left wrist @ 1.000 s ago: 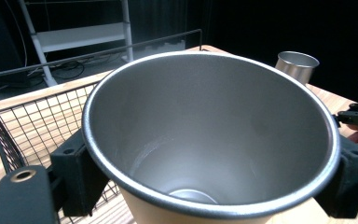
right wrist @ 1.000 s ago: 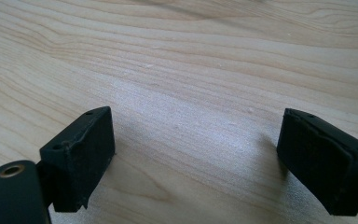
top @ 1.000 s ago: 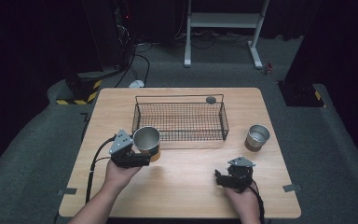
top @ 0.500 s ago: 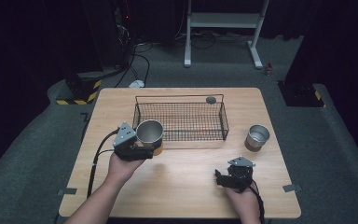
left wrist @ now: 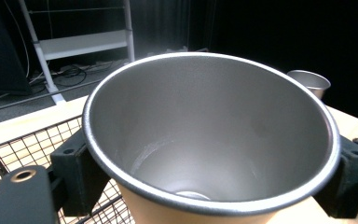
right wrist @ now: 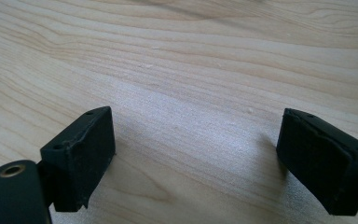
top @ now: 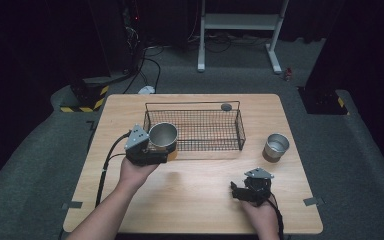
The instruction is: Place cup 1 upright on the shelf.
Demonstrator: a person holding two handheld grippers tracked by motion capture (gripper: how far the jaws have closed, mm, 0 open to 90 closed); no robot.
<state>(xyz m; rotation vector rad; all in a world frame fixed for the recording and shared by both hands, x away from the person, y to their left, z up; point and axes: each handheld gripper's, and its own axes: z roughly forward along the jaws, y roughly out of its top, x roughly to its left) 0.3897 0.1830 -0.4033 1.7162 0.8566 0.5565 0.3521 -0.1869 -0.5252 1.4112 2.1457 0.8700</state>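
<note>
My left gripper (top: 156, 150) is shut on a steel cup (top: 163, 136) with an orange-tan lower body, held above the left end of the black wire basket (top: 220, 145). In the left gripper view the cup's open mouth (left wrist: 214, 140) sits between both jaws, with nothing inside it. A second steel cup (top: 276, 147) stands upright on the table to the right of the basket and appears as the far cup (left wrist: 310, 81) in the left gripper view. Near the front right of the table my right gripper (top: 236, 192) rests open. Its jaws (right wrist: 196, 158) are wide apart over bare wood.
The light wooden table (top: 195, 205) has free room between the two hands. A small dark round object (top: 226, 106) lies behind the basket's back edge. A white metal stand (top: 240, 30) and cables are on the floor beyond the table.
My left gripper has carried the steel cup up and to the right, toward the basket's left end. The right gripper has stayed in place.
</note>
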